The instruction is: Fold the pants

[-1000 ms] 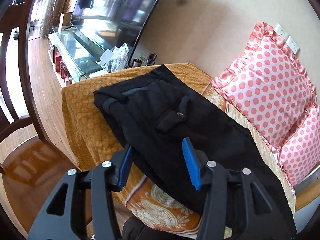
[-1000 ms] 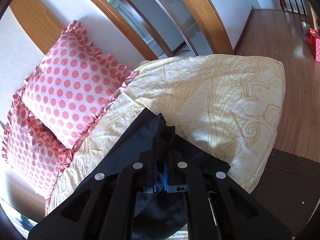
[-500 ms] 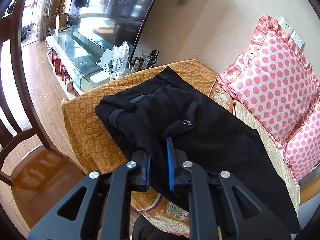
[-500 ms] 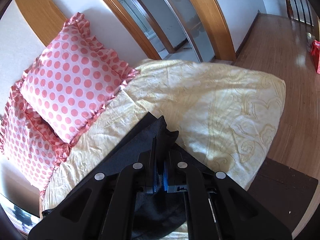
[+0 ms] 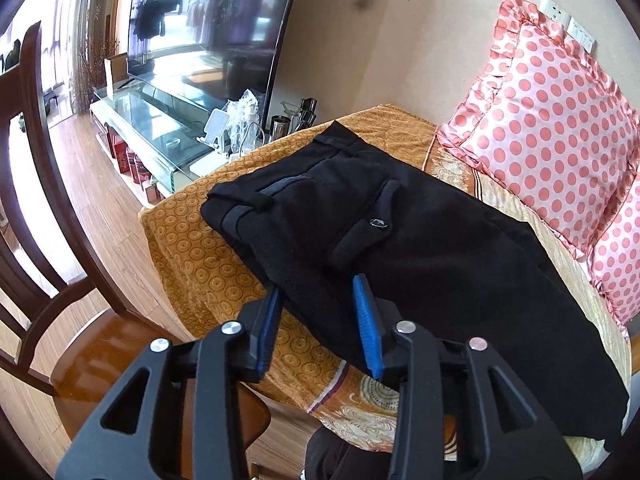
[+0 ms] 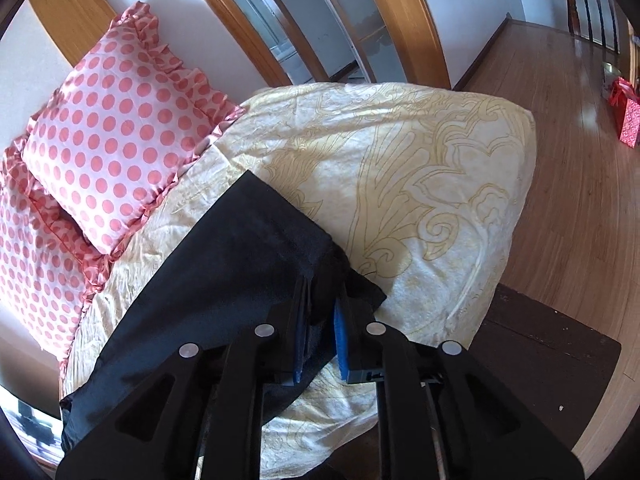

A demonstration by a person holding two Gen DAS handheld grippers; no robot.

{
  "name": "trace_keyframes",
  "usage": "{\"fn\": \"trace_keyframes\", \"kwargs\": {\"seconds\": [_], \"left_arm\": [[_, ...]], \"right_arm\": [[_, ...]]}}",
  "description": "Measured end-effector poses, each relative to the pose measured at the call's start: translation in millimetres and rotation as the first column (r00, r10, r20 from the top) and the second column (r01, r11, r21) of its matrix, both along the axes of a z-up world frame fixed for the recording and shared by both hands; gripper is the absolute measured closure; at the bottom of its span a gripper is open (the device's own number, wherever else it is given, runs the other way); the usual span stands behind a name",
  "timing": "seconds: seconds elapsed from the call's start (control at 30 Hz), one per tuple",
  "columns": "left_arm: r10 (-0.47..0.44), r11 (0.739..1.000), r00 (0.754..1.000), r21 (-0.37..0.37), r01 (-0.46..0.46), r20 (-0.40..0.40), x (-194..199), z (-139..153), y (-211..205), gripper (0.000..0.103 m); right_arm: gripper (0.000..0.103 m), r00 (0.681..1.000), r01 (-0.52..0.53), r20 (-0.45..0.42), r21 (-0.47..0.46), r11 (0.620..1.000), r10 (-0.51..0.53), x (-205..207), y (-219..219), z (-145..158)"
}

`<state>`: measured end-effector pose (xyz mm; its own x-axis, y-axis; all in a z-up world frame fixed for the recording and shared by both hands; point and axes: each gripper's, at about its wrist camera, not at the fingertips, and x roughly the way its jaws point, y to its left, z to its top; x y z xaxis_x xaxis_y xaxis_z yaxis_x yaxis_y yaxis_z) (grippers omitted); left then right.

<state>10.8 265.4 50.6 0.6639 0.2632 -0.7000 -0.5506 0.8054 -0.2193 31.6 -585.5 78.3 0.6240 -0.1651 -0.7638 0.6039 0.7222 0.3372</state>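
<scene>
The left gripper [image 5: 320, 320] stands spread over the near edge of the black woven trousers [image 5: 400, 232], lying lengthwise along the patterned yellow sofa cover [image 6: 420, 184]. The right gripper [image 6: 322, 320] gapes around the hem, which sits loose between its jaws. Soft, limp, light cloth — best pinched at hem and waistband. Half a second ago both were clamped shut.

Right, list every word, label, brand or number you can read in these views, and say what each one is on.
No text is legible in either view.
Button on the black pants: a pale mark, too small to read.
Red boxes under the TV stand: printing blurred, unreadable.
Red gift bag on the floor: pattern only, no readable words.
</scene>
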Motion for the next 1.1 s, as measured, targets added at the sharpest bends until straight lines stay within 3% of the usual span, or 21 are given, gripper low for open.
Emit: {"fn": "trace_keyframes", "kwargs": {"seconds": [0.07, 0.27, 0.53, 0.73, 0.97, 1.1], "left_arm": [[-0.017, 0.999, 1.000, 0.043, 0.016, 0.015, -5.3, 8.1, -10.6, 0.047], [-0.169, 0.975, 0.983, 0.156, 0.156, 0.071, 2.3, 32.9, -66.4, 0.027], [-0.412, 0.900, 0.910, 0.173, 0.399, 0.045, 40.0, 15.8, -141.4, 0.023], [-0.451, 0.859, 0.893, 0.277, 0.430, 0.014, 44.2, -3.3, -170.6, 0.014], [-0.470, 0.857, 0.883, 0.232, 0.460, -0.017, 49.1, -20.3, -173.1, 0.013], [-0.465, 0.859, 0.885, 0.228, 0.458, -0.026, 48.9, -25.2, -173.3, 0.013]], "right_arm": [[0.046, 1.000, 0.025, 0.015, -0.011, 1.000, -0.025, -7.6, -4.1, 4.7], [0.049, 0.999, 0.043, 0.014, 0.018, 0.999, -0.043, -13.6, -12.5, -0.6], [0.054, 0.998, 0.036, 0.048, 0.087, 0.996, -0.040, -18.3, -7.5, -9.4], [0.054, 0.993, 0.046, 0.095, 0.210, 0.977, -0.067, -21.6, -14.1, -13.3], [0.054, 0.989, 0.043, 0.124, 0.256, 0.966, -0.077, -13.8, -11.8, -17.9], [0.057, 0.983, 0.045, 0.151, 0.354, 0.934, -0.104, -18.4, -12.5, -23.8]]}}
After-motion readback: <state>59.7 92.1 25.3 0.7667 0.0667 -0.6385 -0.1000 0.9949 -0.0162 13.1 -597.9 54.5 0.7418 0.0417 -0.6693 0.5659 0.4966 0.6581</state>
